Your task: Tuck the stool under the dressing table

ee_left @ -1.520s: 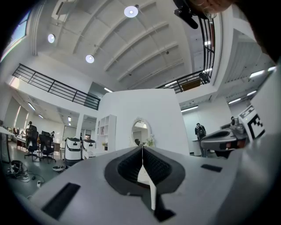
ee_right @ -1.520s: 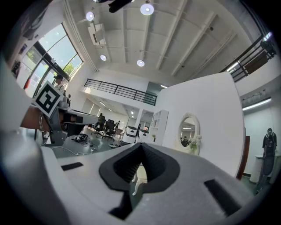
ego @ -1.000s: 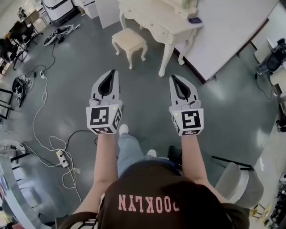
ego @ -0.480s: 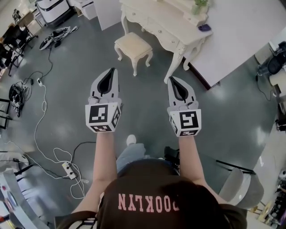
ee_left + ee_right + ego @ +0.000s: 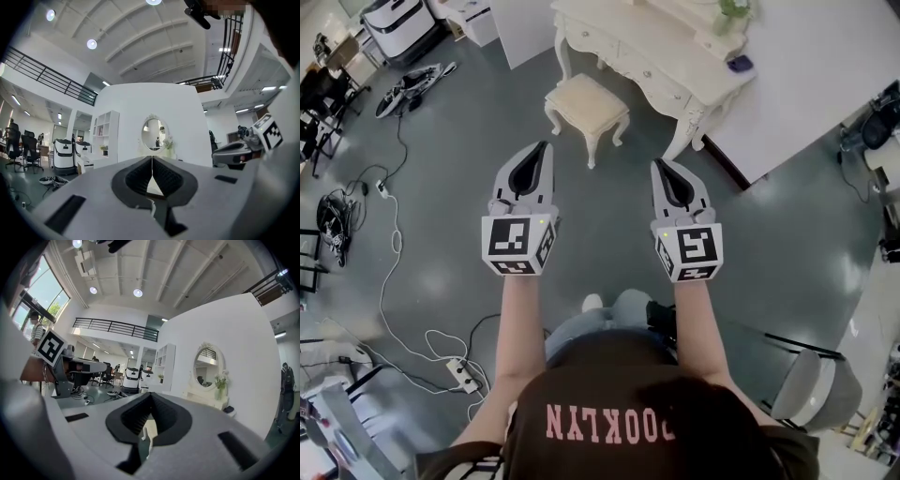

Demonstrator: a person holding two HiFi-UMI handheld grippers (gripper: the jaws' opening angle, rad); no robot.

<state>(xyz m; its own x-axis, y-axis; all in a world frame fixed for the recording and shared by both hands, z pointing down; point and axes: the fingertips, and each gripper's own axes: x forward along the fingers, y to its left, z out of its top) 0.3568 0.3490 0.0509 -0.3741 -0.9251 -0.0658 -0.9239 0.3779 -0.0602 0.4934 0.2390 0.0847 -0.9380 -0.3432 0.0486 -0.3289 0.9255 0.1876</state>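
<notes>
A cream stool [image 5: 586, 102] with carved legs stands on the grey floor, out in front of the cream dressing table [image 5: 652, 52], not under it. The table's oval mirror [image 5: 153, 134] shows in the left gripper view and again [image 5: 208, 367] in the right gripper view. My left gripper [image 5: 542, 148] is held level, short of the stool, shut and empty. My right gripper [image 5: 662, 166] is alongside it, also shut with nothing in it. Through its closed jaws a bit of the stool [image 5: 149, 431] shows.
White wall panels [image 5: 806, 66] rise behind the table. A small dark object [image 5: 738, 64] and a plant [image 5: 731, 9] sit on the tabletop. Cables and a power strip [image 5: 461, 374] trail over the floor at left. A grey chair [image 5: 816, 389] stands at lower right. Robots [image 5: 63, 155] are parked far left.
Both grippers and the person have walked towards the dressing table; the stool and table have come closer and lower in the head view. Both grippers stay shut.
</notes>
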